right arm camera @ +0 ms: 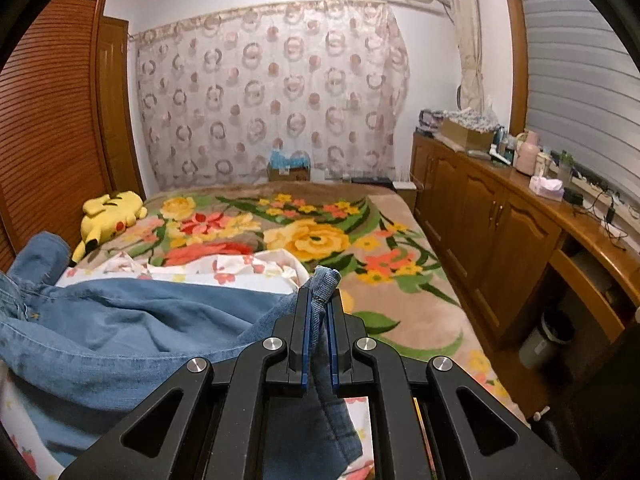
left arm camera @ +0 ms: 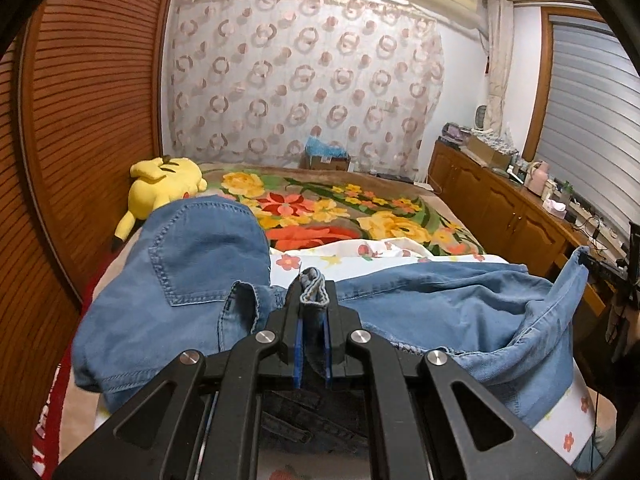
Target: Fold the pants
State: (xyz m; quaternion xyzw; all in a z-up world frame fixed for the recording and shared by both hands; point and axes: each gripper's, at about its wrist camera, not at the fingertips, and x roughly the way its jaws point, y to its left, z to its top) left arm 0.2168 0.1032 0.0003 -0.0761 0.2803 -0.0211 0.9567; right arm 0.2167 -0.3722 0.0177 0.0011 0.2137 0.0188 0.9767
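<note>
Gripping: both grippers were clamped on denim, jaws nearly closed with only a fold of cloth between the pads.
Left gripper [left arm camera: 314, 300]: was pinching a rolled hem or band edge; a stub of folded denim stuck out past the fingertips toward 12 o'clock.
Right gripper [right arm camera: 319, 300]: was holding another bunched edge of the same garment; loose cloth hung down below the jaws toward 6 o'clock.
Pants [left arm camera: 420, 300]: blue denim, spread across the near end of the bed [right arm camera: 400, 216]. In the left wrist view, they ran from 9 o'clock (patch pocket side) to 3 o'clock, where one end rose off the bed.
Under pants: white flower-print sheet [left arm camera: 360, 250], lying on the floral blanket [left arm camera: 320, 208].
Handling (judged): soft, limp, medium weight for cloth; it sagged between the two holds and creased freely. Not fragile, not slippery. Seams and hems were the stiffest parts.
Where to hold (judged): hems, waistband or seam edges, as both grippers did. Doubled cloth there gives the pads bite; a pinch mid-panel would likely take a single layer and drag.
Risk (judged): the slack middle looked rumpled, so it would need tension before a clean fold.
Count: pants 1; grippers 2; visible patch pocket 1; plush toy [left arm camera: 168, 184] 1, at 10 o'clock by the wall; beds 1.
</note>
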